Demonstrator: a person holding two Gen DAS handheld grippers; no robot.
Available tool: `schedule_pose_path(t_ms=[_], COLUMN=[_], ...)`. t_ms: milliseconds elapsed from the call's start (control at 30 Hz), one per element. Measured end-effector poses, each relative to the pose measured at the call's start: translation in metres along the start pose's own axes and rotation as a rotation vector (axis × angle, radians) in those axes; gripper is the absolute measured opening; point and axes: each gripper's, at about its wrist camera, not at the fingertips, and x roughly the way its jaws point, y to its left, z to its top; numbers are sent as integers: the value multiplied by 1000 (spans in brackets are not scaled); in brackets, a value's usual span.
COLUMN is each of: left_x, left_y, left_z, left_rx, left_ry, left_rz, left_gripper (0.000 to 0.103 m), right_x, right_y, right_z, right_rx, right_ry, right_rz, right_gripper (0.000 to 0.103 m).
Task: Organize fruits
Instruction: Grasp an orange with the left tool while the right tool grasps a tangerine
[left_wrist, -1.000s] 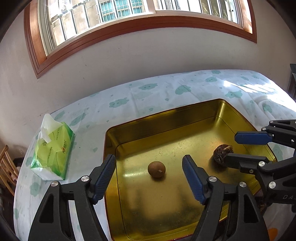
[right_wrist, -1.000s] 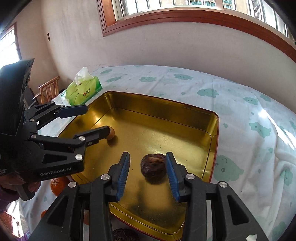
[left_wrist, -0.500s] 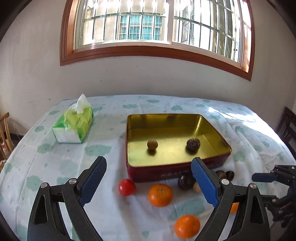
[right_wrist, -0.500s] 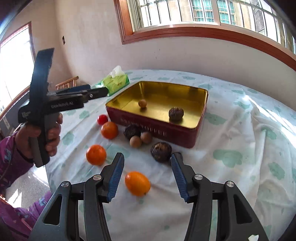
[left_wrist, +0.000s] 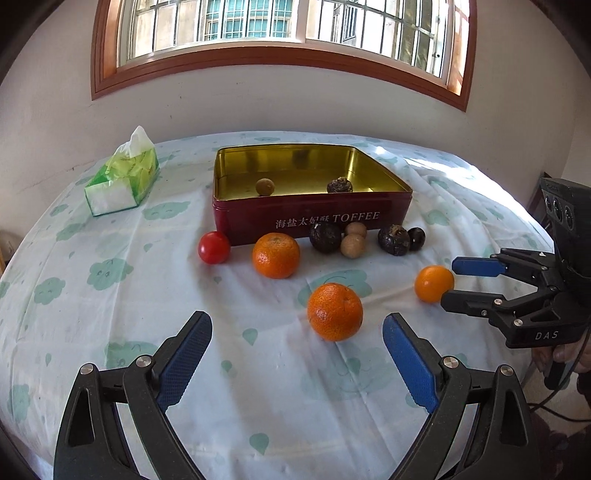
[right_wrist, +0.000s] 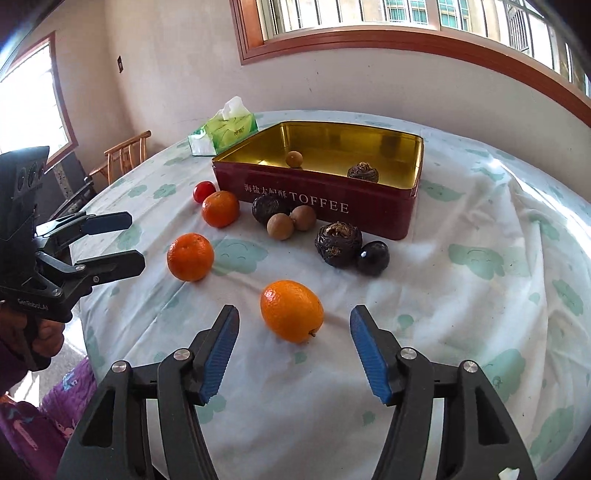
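Fruit has just been left in the tin (left_wrist: 312, 218): a second ago both grippers were inside it, one beside each piece, and now both are drawn back over the near cloth (left_wrist: 110, 295). A tan longan (left_wrist: 265, 186) and a dark knobbly fruit (left_wrist: 339, 185) are seen resting apart on the gold floor of the tin. Two pieces are thus judged sorted, and the rest is still to be moved.

The left gripper (left_wrist: 297, 360) is spread wide with nothing between its pads, and its jaws have lately been opening. The right gripper (right_wrist: 294, 352) is also spread and empty; its jaws have just been opening too. An orange (right_wrist: 291, 311) lies just ahead of the right gripper, not touched. It is judged the likely next pick.

In front of the tin, against its red wall, are gathered a tomato (left_wrist: 214, 247), a mandarin (left_wrist: 275, 255), two more longans, two dark rough fruits and a small glossy dark one (right_wrist: 373, 257). Nearer still, well apart from the tin, lies another mandarin (left_wrist: 335, 311).

The tin is square, of thin metal, gold and mirror-bright within. Mandarin skins are pitted and matt; the tomato is smooth and shiny; longan shells look dry and dull. The cloth is soft and creased. A tissue pack (left_wrist: 122, 177) in crinkled green plastic stands left of the tin.
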Motion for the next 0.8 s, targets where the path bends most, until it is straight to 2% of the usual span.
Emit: schedule_pose_path(t_ms=[133, 400, 433, 467, 500, 533, 567, 600, 700, 800], left_x=[15, 42, 46, 49, 52, 56, 54, 55, 53, 47], left_y=[-5, -11, -11, -10, -9, -8, -9, -10, -16, -14], left_z=[4, 9, 9, 8, 7, 7, 6, 6, 3, 3], left_rx=[19, 31, 25, 18, 12, 7, 15, 14, 33, -19], left_ry=[16, 49, 56, 61, 68, 83, 63, 69, 57, 48], left_rz=[-29, -42, -49, -57, -64, -63, -47, -69, -31, -42], left_gripper=[94, 93, 92, 91, 79, 58, 51, 40, 39, 39], right_x=[2, 20, 25, 26, 26, 26, 26, 25, 23, 23], right_y=[-4, 6, 6, 8, 9, 9, 8, 7, 3, -2], right_z=[2, 7, 7, 6, 6, 5, 5, 4, 3, 3], right_rx=[22, -27, -24, -36, -45, -46, -43, -36, -7, 19], right_ry=[-1, 37, 60, 58, 59, 59, 58, 56, 40, 26], right_rz=[-1, -3, 4, -19, -27, -28, -26, -22, -8, 15], right_gripper=[60, 59, 47, 43, 36, 35, 35, 34, 34, 34])
